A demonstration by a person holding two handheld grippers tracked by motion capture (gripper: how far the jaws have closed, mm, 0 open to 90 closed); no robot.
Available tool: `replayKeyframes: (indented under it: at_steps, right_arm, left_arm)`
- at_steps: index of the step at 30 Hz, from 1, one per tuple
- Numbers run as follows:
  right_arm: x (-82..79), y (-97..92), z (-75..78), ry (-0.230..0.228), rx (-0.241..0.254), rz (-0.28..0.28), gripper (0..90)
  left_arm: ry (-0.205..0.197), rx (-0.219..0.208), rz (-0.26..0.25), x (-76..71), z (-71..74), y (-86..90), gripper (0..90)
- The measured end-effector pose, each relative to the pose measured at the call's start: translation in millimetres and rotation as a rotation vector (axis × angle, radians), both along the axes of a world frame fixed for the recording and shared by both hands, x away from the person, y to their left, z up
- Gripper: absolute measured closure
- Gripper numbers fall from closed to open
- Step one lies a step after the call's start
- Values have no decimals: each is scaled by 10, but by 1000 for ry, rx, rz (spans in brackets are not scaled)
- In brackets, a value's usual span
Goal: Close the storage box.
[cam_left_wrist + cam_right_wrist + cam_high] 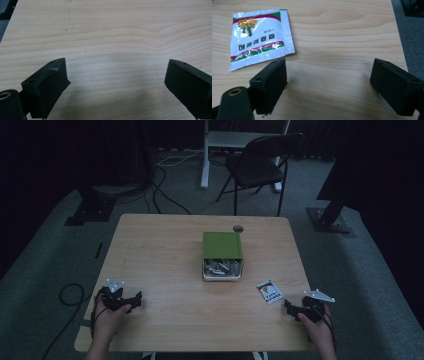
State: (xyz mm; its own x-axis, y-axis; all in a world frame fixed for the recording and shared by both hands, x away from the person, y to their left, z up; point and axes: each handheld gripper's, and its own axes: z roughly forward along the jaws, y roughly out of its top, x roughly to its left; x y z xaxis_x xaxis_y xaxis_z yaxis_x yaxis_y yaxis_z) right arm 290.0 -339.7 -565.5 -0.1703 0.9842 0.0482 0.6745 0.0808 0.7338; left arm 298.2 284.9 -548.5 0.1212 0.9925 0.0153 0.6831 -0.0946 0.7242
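While grippers idle: 1 sachet [260, 37].

This looks like a recording lab or studio. Black curtains [60, 155] close off a dim space around the desk [160, 270], with grey carpet [45, 255] underneath, cables [165, 185] behind the desk, and stand bases [330, 220] on both sides. A folding chair [257, 165] stands beyond the desk.

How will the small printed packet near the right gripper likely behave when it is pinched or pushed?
The packet lies flat and thin on the table, so it is probably light and floppy. Its glossy, wrinkled film suggests it may slide when pushed. The open right gripper would likely struggle to catch its edge.
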Motion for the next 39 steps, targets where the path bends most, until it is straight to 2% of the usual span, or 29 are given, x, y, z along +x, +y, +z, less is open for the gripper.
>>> replayKeyframes:
  at_steps: [3, 10, 14, 21, 30, 39]
  right_arm:
    - [3, 25, -4, 3, -33, 7, 132]
    - [3, 25, -4, 3, -32, 7, 132]
    - [2, 26, -4, 3, -32, 6, 132]
    - [2, 26, -4, 3, -33, 6, 132]
    - [2, 25, -4, 3, -33, 6, 132]
    - [2, 25, -4, 3, -33, 7, 132]
  left_arm:
    - [19, 1, 32, -13, -46, 41, 54]
    - [25, 3, 53, -25, -47, 93, 55]
    - [32, -5, 86, -33, -79, 135, 54]
    - [36, -2, 91, -28, -107, 154, 54]
    - [37, -1, 44, -37, -109, 144, 52]
    - [36, -2, 40, -41, -110, 141, 51]
